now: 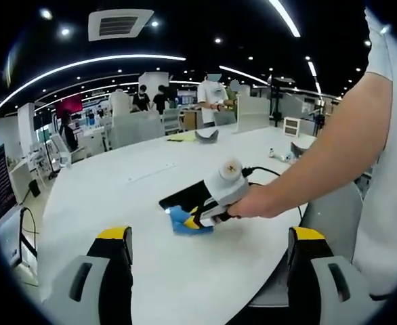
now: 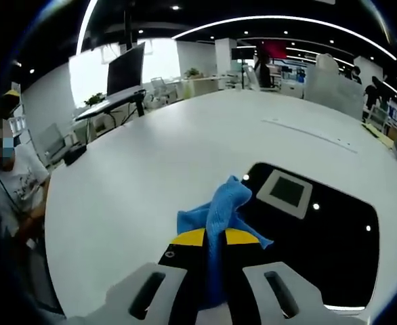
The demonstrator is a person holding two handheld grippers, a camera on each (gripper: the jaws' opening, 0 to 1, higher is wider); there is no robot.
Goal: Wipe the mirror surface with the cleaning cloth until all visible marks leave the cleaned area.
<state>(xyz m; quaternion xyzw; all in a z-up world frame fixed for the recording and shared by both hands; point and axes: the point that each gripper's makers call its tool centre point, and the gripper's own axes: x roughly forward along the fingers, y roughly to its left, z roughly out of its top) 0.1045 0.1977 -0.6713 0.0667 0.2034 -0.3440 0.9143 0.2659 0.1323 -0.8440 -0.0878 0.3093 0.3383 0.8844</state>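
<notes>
A dark rectangular mirror (image 2: 320, 230) lies flat on the white table (image 2: 151, 169), reflecting ceiling lights and a vent. My right gripper (image 2: 214, 237) is shut on a blue cleaning cloth (image 2: 220, 206), which hangs over the mirror's near left edge. In the left gripper view a person's hand holds the right gripper (image 1: 200, 218) with the cloth (image 1: 181, 221) pressed down at the near corner of the mirror (image 1: 185, 195). My left gripper (image 1: 210, 235) hovers over the table (image 1: 117, 183) short of the mirror, its jaws wide apart with nothing between them.
A person's arm (image 1: 320, 156) reaches in from the right. A black cable (image 1: 266, 172) trails behind the right gripper. Small items (image 1: 280, 154) and a grey object (image 1: 206, 134) lie at the table's far side. A seated person (image 2: 15, 183) and a monitor (image 2: 124, 68) are off to the left.
</notes>
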